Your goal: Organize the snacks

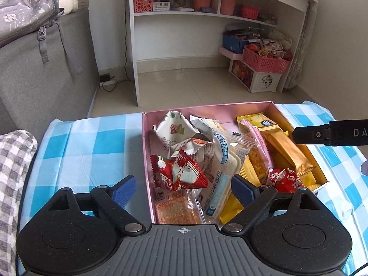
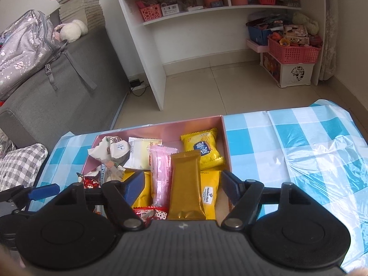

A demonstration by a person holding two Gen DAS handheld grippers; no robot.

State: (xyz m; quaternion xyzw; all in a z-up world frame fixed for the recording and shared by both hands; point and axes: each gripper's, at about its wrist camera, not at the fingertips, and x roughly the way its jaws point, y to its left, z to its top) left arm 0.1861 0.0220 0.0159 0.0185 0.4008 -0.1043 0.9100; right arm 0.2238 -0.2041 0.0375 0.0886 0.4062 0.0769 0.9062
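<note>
A pink box (image 1: pixel 184 111) on the blue checked tablecloth holds many snack packets. In the left wrist view a red triangular packet (image 1: pixel 181 172), white almond packets (image 1: pixel 173 130) and a clear-wrapped cake (image 1: pixel 220 172) lie on its left side. My left gripper (image 1: pixel 184 189) is open and empty above the box's near left part. In the right wrist view a gold bar (image 2: pixel 186 184), a pink bar (image 2: pixel 161 174) and yellow packets (image 2: pixel 203 147) lie on the right side of the box (image 2: pixel 195 124). My right gripper (image 2: pixel 181 187) is open and empty above them.
The checked tablecloth (image 2: pixel 299 149) spreads to the right of the box and to its left (image 1: pixel 92 145). A grey sofa (image 1: pixel 34 69) with a backpack stands at the left. A white shelf unit (image 1: pixel 207 16) and pink baskets (image 1: pixel 264 62) stand across the tiled floor.
</note>
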